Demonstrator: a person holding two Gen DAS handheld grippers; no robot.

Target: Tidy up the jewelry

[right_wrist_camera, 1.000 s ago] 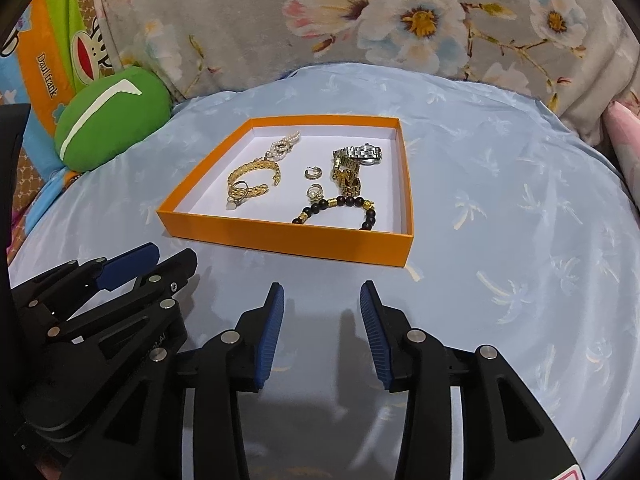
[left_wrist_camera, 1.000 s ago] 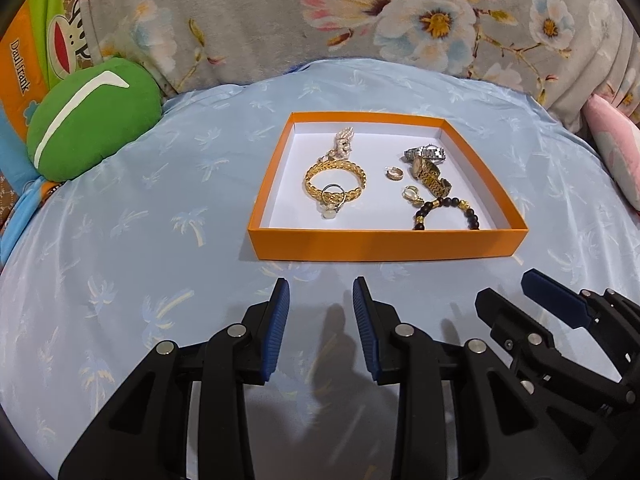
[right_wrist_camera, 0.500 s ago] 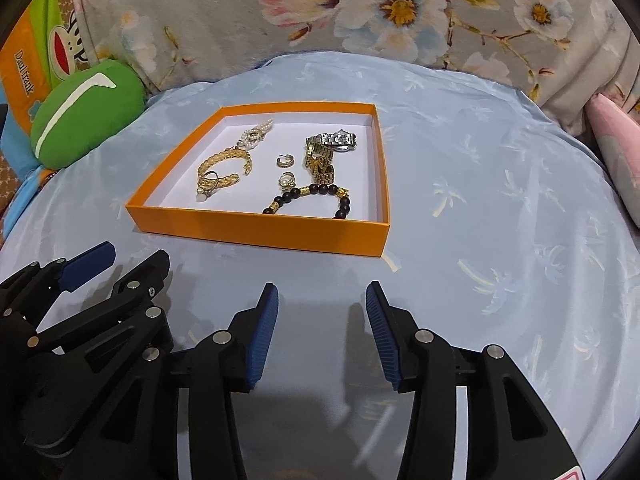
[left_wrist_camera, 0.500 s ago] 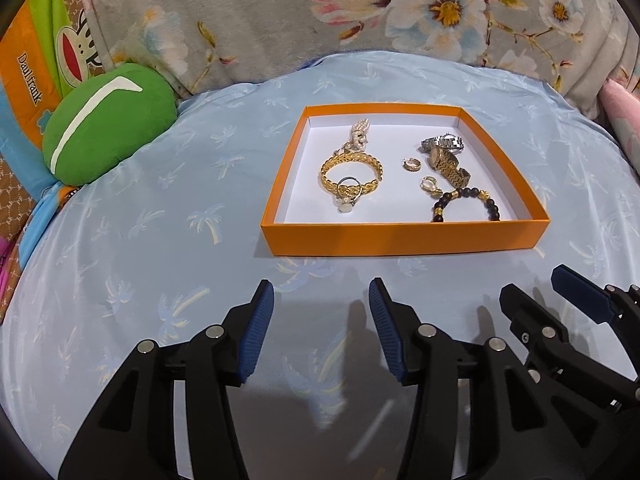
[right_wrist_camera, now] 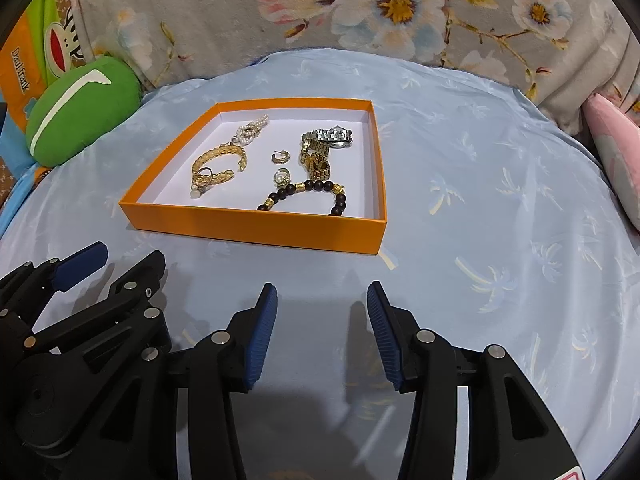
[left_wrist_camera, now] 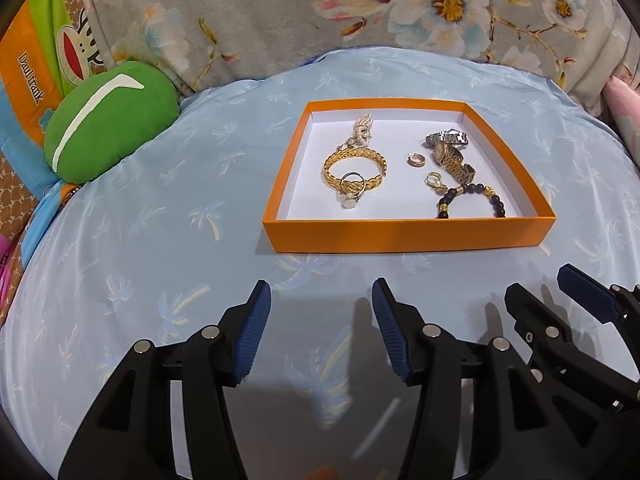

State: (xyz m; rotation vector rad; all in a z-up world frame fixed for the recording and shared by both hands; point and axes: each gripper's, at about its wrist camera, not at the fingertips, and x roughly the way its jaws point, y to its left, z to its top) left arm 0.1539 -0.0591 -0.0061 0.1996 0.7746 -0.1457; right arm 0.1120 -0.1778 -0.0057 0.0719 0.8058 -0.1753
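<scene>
Jewelry lies gathered in the orange box (left_wrist_camera: pixel 408 235), which sits on the blue bed sheet (left_wrist_camera: pixel 160 216), well ahead of both tools. Left gripper (left_wrist_camera: pixel 320 328) and right gripper (right_wrist_camera: pixel 322 326) hover low over the sheet, jaws spread and holding nothing. Inside, largest to smallest: gold watch (left_wrist_camera: pixel 452 162) overlapping a silver watch (left_wrist_camera: pixel 446 138), gold bangle (left_wrist_camera: pixel 354 170) with a ring (left_wrist_camera: pixel 352 188) resting on it, dark bead bracelet (left_wrist_camera: pixel 472 200), pearl piece (left_wrist_camera: pixel 362 130), hoop earring (left_wrist_camera: pixel 414 159). This fits either a finished sort or a tray awaiting one (no piece lies outside). Any pick should come from above, pinching one item clear of its neighbours.
</scene>
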